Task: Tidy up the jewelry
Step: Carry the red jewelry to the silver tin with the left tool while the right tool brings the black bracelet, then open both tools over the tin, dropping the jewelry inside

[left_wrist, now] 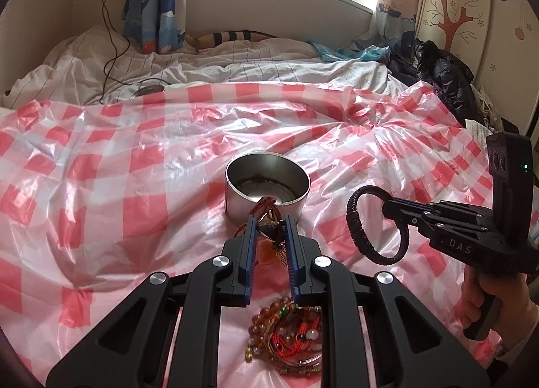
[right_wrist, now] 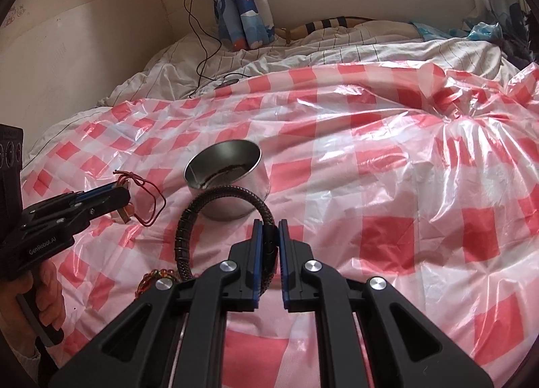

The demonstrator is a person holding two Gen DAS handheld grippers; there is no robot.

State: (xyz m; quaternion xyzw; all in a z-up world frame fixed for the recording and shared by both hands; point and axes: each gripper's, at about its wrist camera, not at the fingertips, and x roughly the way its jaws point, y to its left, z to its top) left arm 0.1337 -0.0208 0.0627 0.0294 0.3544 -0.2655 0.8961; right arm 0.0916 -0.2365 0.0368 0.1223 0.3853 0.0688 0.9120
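My left gripper [left_wrist: 271,223] is shut on a red-cord necklace [left_wrist: 268,203] with an orange pendant, held above the sheet just in front of a steel bowl [left_wrist: 242,207]. A pile of beaded bracelets [left_wrist: 289,334] lies below it. My right gripper [right_wrist: 270,224] is shut on a black braided bangle [right_wrist: 183,229], lifted near the bowl [right_wrist: 261,185]. From the left wrist view, the right gripper [left_wrist: 390,208] and its bangle [left_wrist: 353,219] hang to the right of the bowl. The right wrist view shows the left gripper [right_wrist: 119,197] with the cord [right_wrist: 150,201] dangling from it.
A crinkled red-and-white checked plastic sheet [left_wrist: 134,169] covers the bed. White bedding [left_wrist: 235,64], a black charger cable [left_wrist: 111,51], curtains and a window lie behind. Dark clothing [left_wrist: 444,78] is piled at the far right. A hand [left_wrist: 478,300] grips the right handle.
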